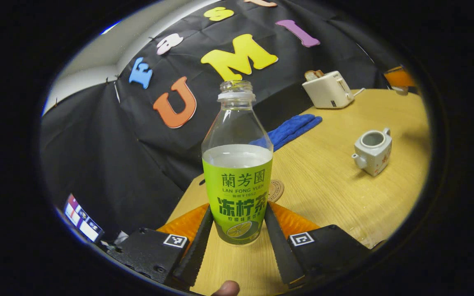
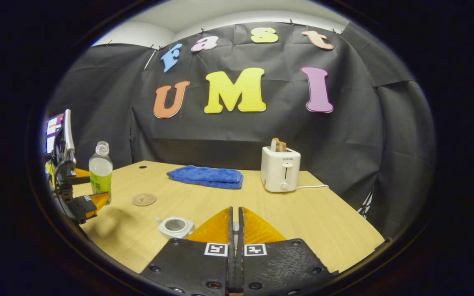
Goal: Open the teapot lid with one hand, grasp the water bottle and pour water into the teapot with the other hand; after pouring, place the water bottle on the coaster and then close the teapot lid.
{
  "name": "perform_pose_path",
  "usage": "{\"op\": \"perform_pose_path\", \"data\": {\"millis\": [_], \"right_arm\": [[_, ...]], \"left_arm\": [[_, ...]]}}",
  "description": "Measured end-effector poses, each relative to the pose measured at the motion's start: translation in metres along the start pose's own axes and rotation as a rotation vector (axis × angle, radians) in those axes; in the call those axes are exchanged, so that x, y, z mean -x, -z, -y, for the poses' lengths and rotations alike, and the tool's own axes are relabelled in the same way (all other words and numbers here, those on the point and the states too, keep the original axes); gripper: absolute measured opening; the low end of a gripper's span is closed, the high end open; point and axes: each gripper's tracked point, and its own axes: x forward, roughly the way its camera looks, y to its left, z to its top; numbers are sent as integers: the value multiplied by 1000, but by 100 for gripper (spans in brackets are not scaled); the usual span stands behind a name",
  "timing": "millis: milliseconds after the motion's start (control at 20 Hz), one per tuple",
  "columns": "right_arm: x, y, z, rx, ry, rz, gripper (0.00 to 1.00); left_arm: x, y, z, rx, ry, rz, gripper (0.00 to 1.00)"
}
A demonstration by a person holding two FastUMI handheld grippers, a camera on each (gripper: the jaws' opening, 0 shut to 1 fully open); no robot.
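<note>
Two grippers: the left gripper (image 1: 237, 234) has its fingers (image 1: 198, 242) pressed on either side of the bottle's lower body; the right gripper (image 2: 234, 230) has its fingers drawn together on a small pale thing I take to be the teapot's lid, though too little of it shows to be sure.
Counter (image 1: 344, 197): pale wood, carrying everything named below.
Toaster (image 2: 280, 169): at the far edge, bread in its slot, well apart from the work.
Cloth (image 2: 206, 176): blue, folded, lying flat near the far edge.
Bottle (image 1: 237, 172): uncapped, upright, roughly half full, base appearing slightly clear of the counter in the left gripper view.
Teapot (image 1: 372, 151): lid off, mouth open, standing well apart from the bottle, spout towards it; in the right gripper view it sits just ahead and left of those fingers.
Coaster (image 2: 144, 199): round, flat, between bottle and teapot, bare.
Stage: my reading is that the bottle is gripped and pouring has not begun.
Risk, spill: the teapot's mouth is small, so a fast tilt would likely send water over the rim onto the counter.
Risk, slip: a smooth bottle held low may swing or slide when tipped.
Risk, lid: relaxing the right fingers would drop whatever they pinch.
</note>
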Motion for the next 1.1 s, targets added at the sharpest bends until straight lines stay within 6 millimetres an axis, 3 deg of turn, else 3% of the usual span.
{"op": "perform_pose_path", "data": {"millis": [450, 600, 800, 1100], "right_arm": [[9, 11, 31, -19, 1, -1, 0], [10, 15, 40, -28, 7, -4, 0], [11, 22, 47, -37, 3, -9, 0], [12, 28, 53, -51, -2, -12, 0]], "left_arm": [[-5, -29, 21, -532, 11, 20, 75], [-8, -29, 28, -661, 28, -8, 74], [-6, -25, 30, -797, 30, -59, 75], [-8, -43, 35, -934, 9, -61, 74]]}}
